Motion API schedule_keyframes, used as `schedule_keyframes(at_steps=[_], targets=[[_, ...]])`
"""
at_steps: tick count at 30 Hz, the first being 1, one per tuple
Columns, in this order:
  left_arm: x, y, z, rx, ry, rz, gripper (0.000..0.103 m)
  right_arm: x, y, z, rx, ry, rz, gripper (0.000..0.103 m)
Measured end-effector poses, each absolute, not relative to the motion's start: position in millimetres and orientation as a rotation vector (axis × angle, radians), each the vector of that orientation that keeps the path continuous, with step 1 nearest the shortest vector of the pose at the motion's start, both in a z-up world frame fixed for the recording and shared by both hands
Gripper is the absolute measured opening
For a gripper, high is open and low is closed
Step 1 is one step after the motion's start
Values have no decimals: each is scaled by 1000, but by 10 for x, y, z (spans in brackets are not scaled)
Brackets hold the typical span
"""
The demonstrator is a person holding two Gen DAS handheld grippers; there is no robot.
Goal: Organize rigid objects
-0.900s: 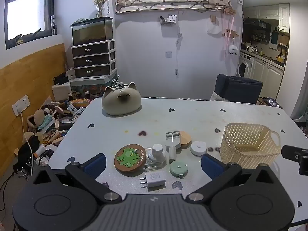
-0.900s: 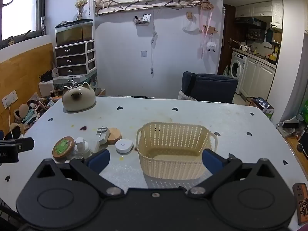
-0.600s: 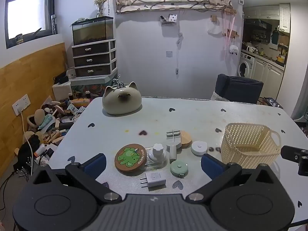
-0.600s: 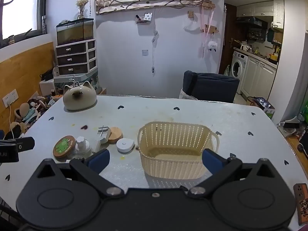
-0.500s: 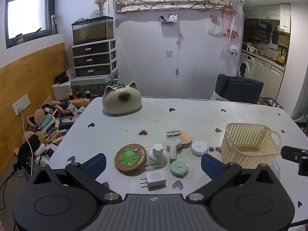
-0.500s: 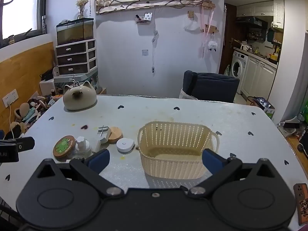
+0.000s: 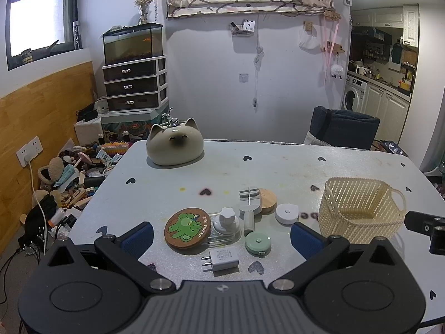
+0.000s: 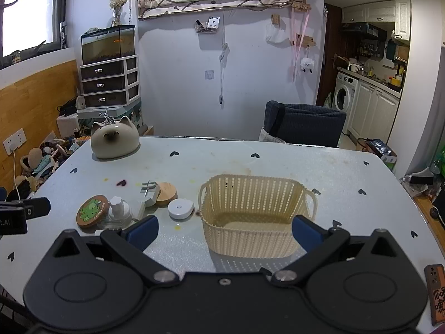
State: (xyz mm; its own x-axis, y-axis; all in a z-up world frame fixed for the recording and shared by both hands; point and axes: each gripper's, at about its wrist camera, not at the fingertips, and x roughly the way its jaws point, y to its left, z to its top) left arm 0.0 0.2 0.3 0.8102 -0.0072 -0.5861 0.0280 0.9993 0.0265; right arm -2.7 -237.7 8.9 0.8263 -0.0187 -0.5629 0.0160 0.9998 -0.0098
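A cluster of small items lies on the grey table: a round coaster with a green elephant, a white knob on a clear holder, a white plug adapter, a green tape measure, a wooden disc and a white puck. My left gripper hangs open just short of them, holding nothing. A cream basket stands empty to their right. My right gripper is open in front of the basket, holding nothing.
A cat-shaped ceramic pot sits at the table's far left corner. A dark chair stands behind the far edge. Toys and cables litter the floor at left. A small brown card lies near the right front edge.
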Motion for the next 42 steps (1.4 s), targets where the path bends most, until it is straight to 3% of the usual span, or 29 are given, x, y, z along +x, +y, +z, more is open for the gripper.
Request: schedule_keyframes(at_steps=[42], targets=[[0,3,4,35,628,-19,103,-7,-2380,73,-3,605,-19,103]])
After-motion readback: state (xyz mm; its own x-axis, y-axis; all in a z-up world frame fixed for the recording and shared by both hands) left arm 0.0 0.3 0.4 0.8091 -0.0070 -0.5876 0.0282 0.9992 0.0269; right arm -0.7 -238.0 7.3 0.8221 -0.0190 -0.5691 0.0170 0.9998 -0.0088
